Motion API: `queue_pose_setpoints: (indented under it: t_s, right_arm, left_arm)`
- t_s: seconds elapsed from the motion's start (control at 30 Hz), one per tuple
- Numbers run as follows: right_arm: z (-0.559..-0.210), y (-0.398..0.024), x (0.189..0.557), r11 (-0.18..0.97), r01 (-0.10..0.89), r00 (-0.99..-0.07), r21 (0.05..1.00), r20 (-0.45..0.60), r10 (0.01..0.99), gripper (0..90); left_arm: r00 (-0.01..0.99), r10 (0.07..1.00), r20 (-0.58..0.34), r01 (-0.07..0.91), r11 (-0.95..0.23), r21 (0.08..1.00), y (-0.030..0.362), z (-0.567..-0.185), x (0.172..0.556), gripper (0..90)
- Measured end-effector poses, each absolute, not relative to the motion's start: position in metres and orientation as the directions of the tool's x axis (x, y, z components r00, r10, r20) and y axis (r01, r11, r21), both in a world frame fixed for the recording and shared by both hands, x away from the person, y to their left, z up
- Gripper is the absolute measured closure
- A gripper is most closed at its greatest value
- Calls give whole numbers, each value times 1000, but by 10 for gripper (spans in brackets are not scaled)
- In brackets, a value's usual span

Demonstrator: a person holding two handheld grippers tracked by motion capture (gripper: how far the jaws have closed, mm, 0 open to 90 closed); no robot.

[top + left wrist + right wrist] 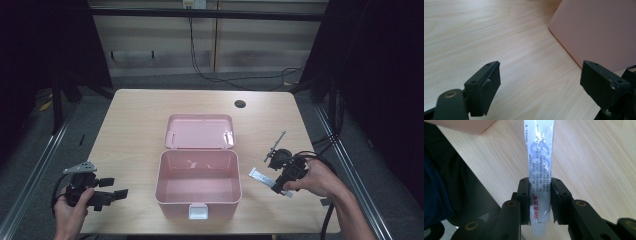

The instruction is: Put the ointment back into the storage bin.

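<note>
**Pale wood bench with one pink box**

The bench (135, 125) has a light wood-grain top with rounded corners and a dark round hole (240, 104) near its far right edge. An open pink box (198, 184) stands near its front middle, the lid (199, 131) folded back flat on the wood.
</note>
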State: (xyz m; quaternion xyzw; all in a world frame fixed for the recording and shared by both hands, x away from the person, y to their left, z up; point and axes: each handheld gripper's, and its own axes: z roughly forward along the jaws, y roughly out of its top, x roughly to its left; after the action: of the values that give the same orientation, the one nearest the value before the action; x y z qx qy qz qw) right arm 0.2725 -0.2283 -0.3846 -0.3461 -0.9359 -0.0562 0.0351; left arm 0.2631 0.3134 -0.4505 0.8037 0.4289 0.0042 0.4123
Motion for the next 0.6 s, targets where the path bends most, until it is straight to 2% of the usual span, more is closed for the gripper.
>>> queue_pose_setpoints:
  t_s: [0.6]
  right_arm:
    - [-364,-232,263,819,567,-822,83,107,559,717]
  left_arm:
    - [632,693,-347,686,-291,667,314,-450,263,165]
